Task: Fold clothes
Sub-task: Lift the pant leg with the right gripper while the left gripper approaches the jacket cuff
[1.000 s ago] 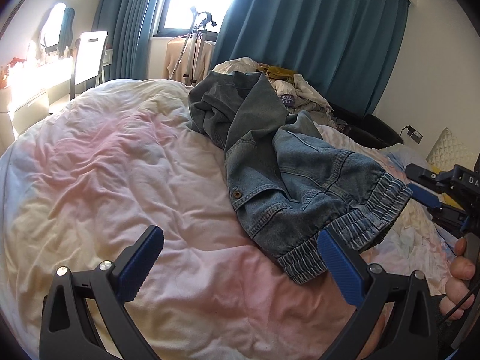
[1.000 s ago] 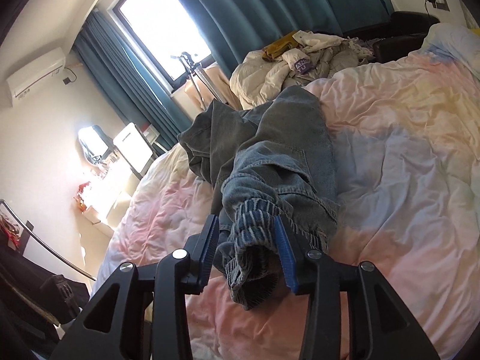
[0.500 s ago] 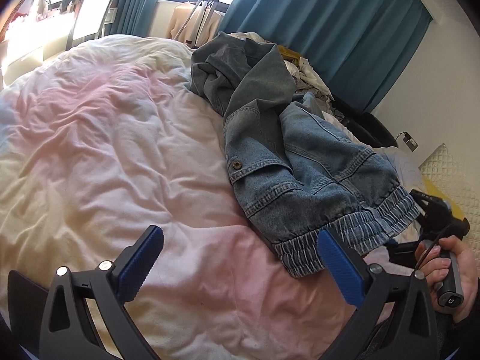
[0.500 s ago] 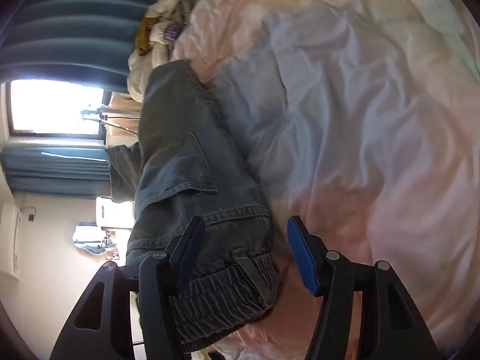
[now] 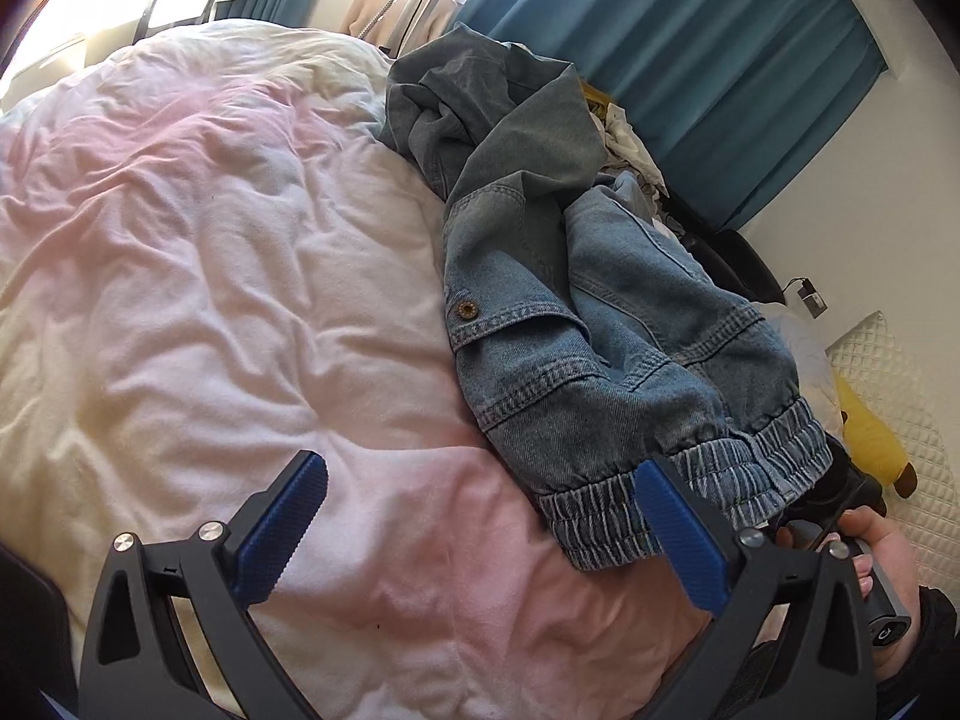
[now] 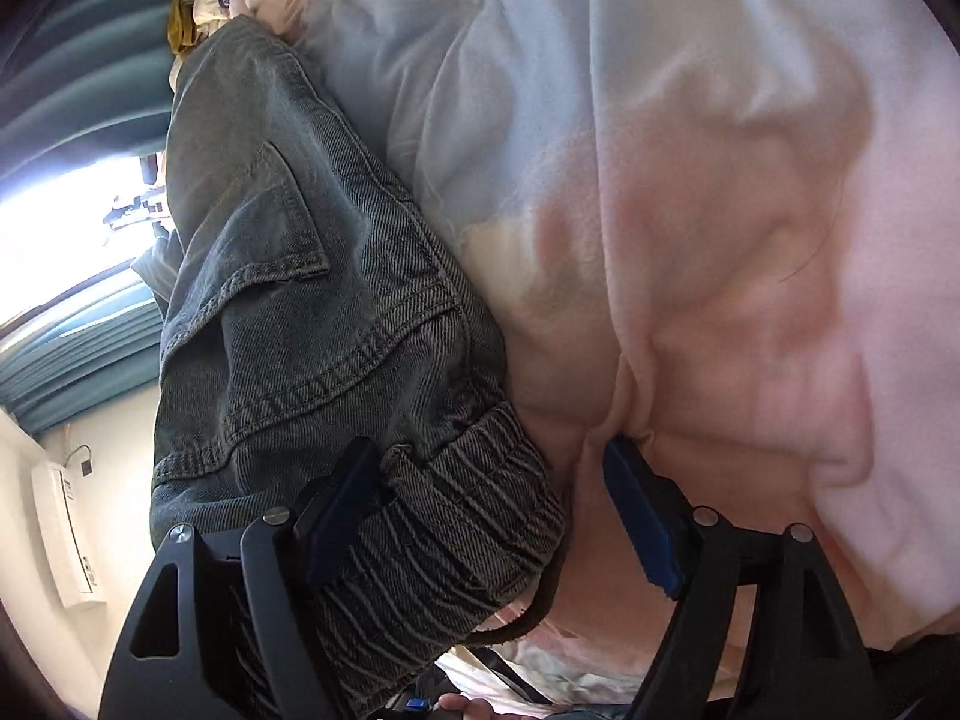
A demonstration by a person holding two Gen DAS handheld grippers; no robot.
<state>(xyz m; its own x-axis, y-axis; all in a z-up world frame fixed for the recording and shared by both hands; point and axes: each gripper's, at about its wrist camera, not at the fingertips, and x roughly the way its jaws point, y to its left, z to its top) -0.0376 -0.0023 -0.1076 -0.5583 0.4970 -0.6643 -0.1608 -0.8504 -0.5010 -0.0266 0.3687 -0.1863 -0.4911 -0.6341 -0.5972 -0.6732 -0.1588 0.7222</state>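
A blue-grey denim garment lies crumpled in a long strip across the pink and white duvet. Its ribbed elastic hem rests just right of my left gripper, which hovers open over bare duvet with nothing between its fingers. In the right wrist view the picture is rolled on its side. My right gripper has its jaws opening; the elastic hem sits between them against the left finger, and the other pad stands apart from it. A person's hand holds the right gripper's handle.
A heap of other clothes lies at the far end of the bed below teal curtains. A yellow soft toy and a white quilted pillow lie at the right. An air conditioner hangs on the wall.
The right gripper let go of the elastic hem, rolled onto its side and sank to the duvet, where the hem now rests. The left gripper dropped slightly closer to the bed.
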